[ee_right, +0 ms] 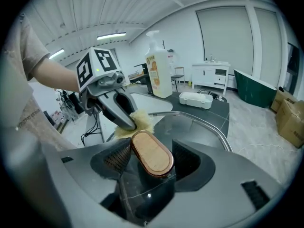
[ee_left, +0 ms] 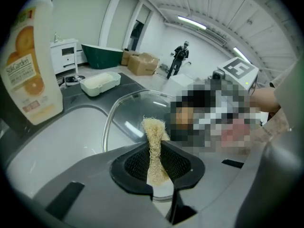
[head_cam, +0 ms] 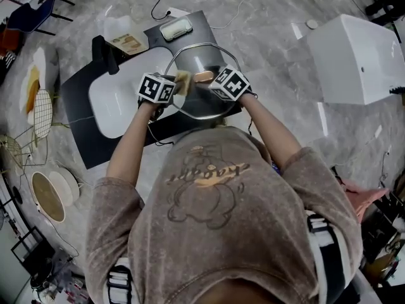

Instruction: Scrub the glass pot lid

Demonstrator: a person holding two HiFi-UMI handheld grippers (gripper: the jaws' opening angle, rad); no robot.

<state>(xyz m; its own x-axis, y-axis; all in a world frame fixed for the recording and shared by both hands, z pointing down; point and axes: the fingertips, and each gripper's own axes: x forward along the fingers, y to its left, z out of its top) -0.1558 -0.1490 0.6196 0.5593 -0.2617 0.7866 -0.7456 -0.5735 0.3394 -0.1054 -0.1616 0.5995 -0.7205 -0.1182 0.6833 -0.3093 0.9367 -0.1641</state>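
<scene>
Fibrous loofah (ee_left: 153, 146); glass lid (head_cam: 202, 60); oval wooden knob (ee_right: 152, 153)

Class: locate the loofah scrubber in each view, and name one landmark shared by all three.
Head view: loofah scrubber upper centre, against the glass pot lid.
Left gripper view: scrubber lower centre, clamped between the jaws.
Right gripper view: scrubber left of centre, behind the wooden knob.
Shared landmark: the lid's metal rim.

Industrial hall: strip lights (ee_left: 192, 23), cardboard boxes (ee_left: 141, 63), green bathtub (ee_left: 102, 55).
</scene>
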